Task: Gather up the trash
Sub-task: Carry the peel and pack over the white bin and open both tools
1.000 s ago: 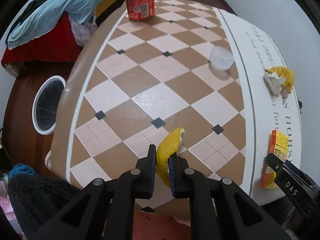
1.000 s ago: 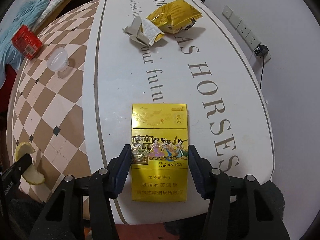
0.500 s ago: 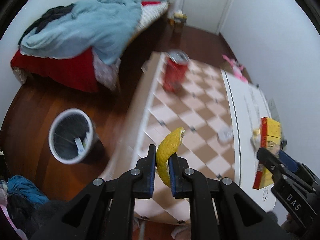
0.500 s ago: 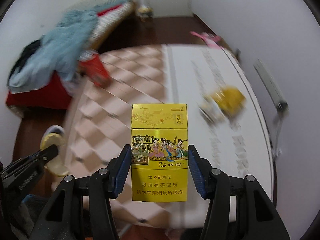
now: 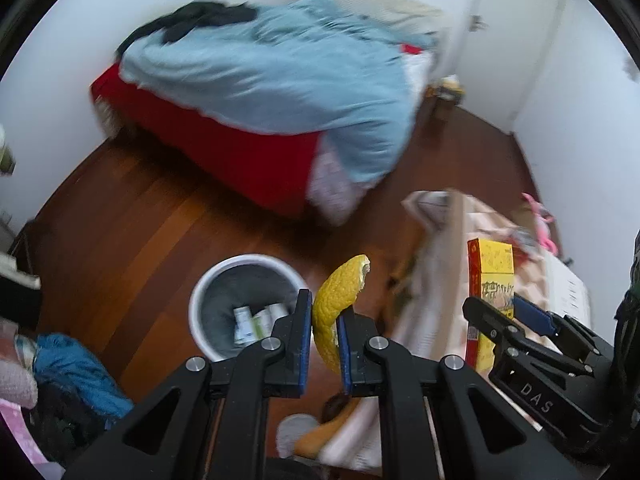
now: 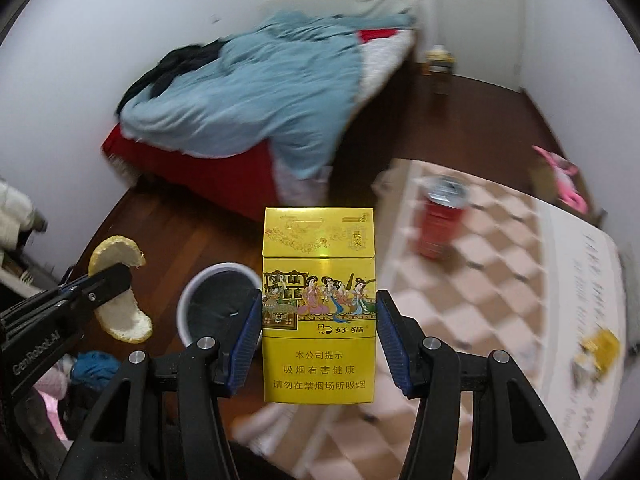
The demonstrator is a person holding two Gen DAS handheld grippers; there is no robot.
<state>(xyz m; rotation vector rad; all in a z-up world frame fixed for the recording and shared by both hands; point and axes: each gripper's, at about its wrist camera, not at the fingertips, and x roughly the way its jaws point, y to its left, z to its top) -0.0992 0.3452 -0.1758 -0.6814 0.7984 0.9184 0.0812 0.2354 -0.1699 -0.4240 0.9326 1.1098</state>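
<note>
Trash, item one: a yellow fruit peel, curved, pith side pale; clamped edgewise between the fingers of the left gripper and carried in the air, above the floor and just beside the bin as this view shows it.
Trash, item two: a yellow cigarette pack, printed face toward the camera; pinched across its width by the right gripper, upright, lid end away from the wrist.
Grip rationale, peel: held by its thin section, likely so the limp ends hang free and drop cleanly on release.
Grip rationale, pack: jaws on the two narrow sides, probably the firmest purchase on a rigid box.
Receptacle: a round white-rimmed trash bin on the wooden floor, already containing a few small cartons; both grippers face it.
Trash still uncollected: a red can standing on the checked table; a crumpled yellow wrapper nearer the table's white side.
Surroundings: bed with a blue quilt; blue cloth on the floor by the bin.
Stage, as judged: transport to the bin, both loads secured, release not yet made.
Image quality: blurred at the edges; fine detail unreliable.
</note>
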